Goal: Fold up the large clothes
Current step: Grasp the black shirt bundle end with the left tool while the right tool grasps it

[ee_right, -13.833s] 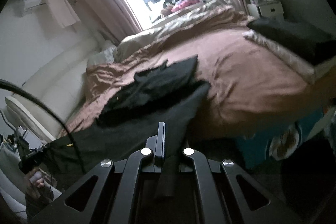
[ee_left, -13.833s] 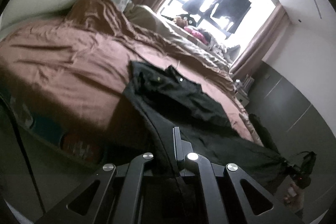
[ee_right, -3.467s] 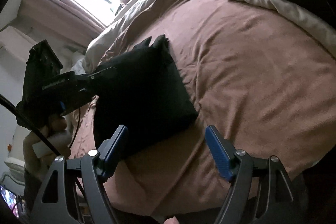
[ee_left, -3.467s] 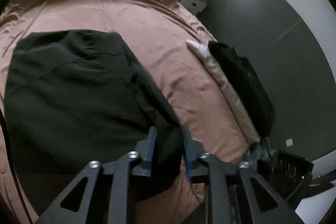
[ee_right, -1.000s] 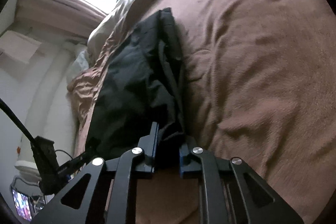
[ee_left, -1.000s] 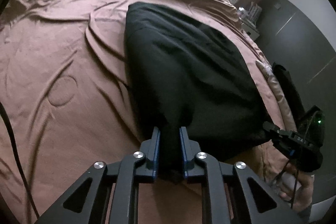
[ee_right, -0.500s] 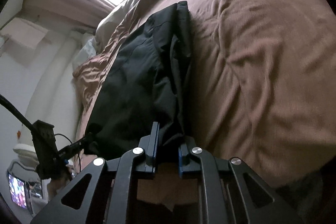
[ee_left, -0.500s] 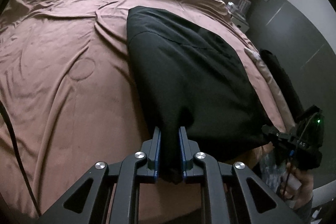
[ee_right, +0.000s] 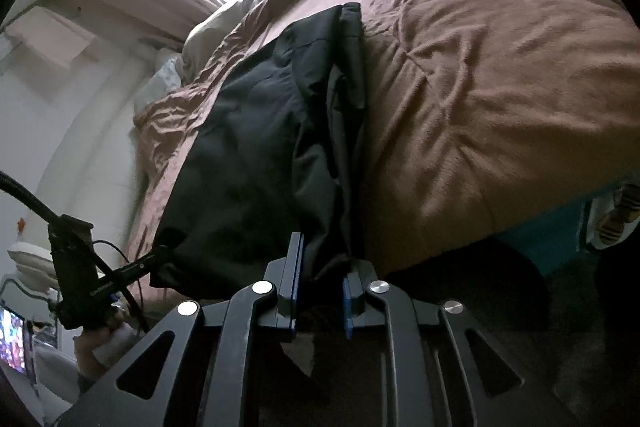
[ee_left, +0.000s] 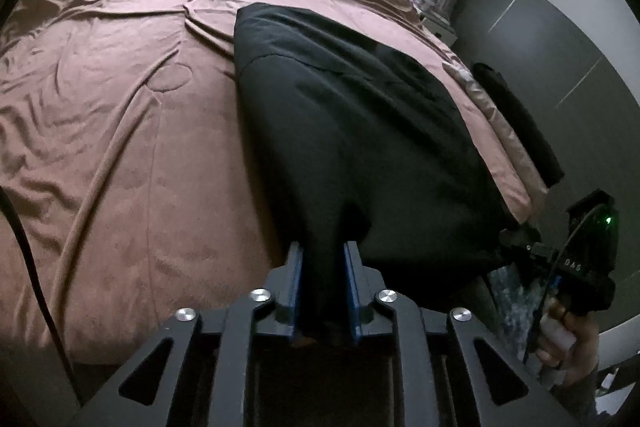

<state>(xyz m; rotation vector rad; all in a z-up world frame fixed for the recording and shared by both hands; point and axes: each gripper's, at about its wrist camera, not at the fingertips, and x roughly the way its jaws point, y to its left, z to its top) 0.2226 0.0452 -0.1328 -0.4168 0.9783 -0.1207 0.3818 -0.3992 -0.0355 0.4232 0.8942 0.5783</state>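
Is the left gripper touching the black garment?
Touching. The left wrist view shows the black garment bunched between the left gripper, its opening blue pads against the cloth on both sides.

black garment [ee_left: 360,131]: matt woven cloth, smooth across its broad face, creased and bunched along the edge nearest the right gripper [ee_right: 320,287].
brown bedspread [ee_left: 120,155]: soft cloth with a faint sheen and a short brushed nap, rumpled left of the garment.
left gripper [ee_left: 323,287]: matt black hard plastic frame, bright polished metal screw heads, blue matt pads [ee_left: 297,283].
beige quilt [ee_left: 504,143]: satiny cloth, right of the garment.
wall panels [ee_left: 560,39]: grey, smooth, matt, beyond the quilt.
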